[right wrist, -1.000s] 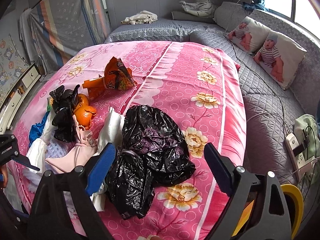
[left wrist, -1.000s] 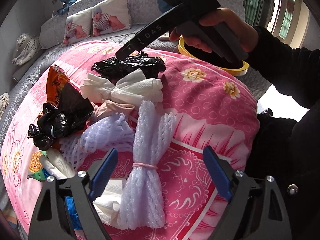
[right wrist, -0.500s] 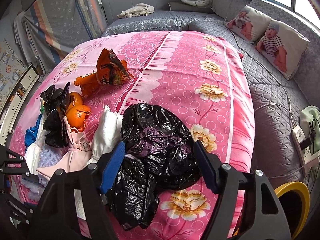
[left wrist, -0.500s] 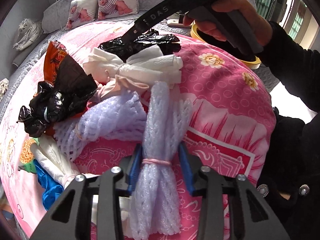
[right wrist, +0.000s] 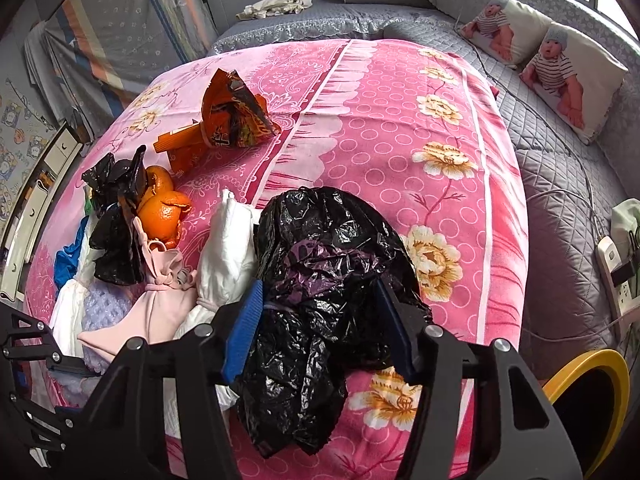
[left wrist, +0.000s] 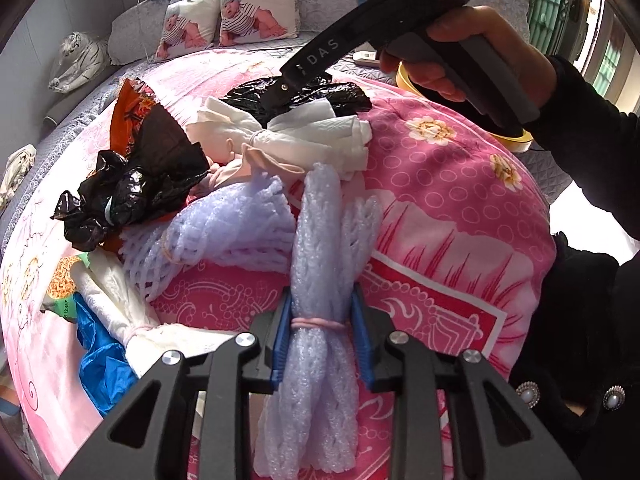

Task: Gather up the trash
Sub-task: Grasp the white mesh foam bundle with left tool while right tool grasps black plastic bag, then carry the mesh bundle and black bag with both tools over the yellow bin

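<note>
Trash lies in a heap on a pink flowered bedspread. In the left wrist view my left gripper is closing, and its blue pads press both sides of a lilac foam net bundle at its pink rubber band. In the right wrist view my right gripper straddles a crumpled black plastic bag. Its jaws are closing, and the pads sit at the bag's sides without squeezing it. The left wrist view shows the right gripper over that bag, held by a person's hand.
Around them lie a white paper bundle, a second foam net, a small black bag, orange peel, an orange wrapper, pink cloth and blue plastic. A yellow bin rim stands beside the bed.
The left jaws went from wide open to clamped on the foam net bundle. The right jaws narrowed around the black bag, and that gripper sank closer to it.
</note>
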`<state>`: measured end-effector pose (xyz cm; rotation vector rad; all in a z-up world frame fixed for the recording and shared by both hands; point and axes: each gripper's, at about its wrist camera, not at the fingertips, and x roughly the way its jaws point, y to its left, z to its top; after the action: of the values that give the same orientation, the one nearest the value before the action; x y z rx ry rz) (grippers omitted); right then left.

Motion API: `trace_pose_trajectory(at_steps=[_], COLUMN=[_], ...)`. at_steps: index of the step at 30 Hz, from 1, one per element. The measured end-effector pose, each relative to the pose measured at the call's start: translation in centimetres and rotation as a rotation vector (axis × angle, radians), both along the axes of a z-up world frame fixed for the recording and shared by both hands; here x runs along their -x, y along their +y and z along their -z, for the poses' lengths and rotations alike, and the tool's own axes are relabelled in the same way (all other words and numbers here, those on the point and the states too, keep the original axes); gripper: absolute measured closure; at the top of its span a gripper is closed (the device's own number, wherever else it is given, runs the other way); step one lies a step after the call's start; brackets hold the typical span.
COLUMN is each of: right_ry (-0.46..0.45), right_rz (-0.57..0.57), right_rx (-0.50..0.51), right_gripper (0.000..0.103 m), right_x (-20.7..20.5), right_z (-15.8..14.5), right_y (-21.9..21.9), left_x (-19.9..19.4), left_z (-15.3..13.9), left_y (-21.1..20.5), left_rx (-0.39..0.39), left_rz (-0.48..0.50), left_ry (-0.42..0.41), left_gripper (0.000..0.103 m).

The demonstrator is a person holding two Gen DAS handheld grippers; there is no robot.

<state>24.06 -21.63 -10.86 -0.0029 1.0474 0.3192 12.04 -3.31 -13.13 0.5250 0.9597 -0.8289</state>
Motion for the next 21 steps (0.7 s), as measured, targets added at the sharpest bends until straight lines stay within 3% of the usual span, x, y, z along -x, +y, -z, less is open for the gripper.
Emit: trace_pose_trajectory(at_steps=[2,6,8,21], right_ry=[0.014,0.047,0.031,-0.129], right_rz=[-0.008,-0.012,-0.011,0.053], right_rx=[-0.012,-0.063,-0.064,-0.137], right_gripper=[0.058,0.083,0.09,0.092], right_x=[-0.1,-0.3,0.0,4.1], right_z=[0.1,0.0,-0.6,-6.2], right_y=[0.1,0.0,-0.1,-2.9], left_x=[0.2,0.6,0.8,1.5], left_z=[-0.3,-1.0,-1.2,-4.2], left_y=[0.5,1.4,1.7,4.3], left_rx=[0.014,0.055,0.07,0.238], left_rz=[-0.012,-0.035,-0.048,-0.158], left_ry=[-0.001,-0.001,-0.003,-0.052], left_gripper=[0.077,0.077,0.077,0.077])
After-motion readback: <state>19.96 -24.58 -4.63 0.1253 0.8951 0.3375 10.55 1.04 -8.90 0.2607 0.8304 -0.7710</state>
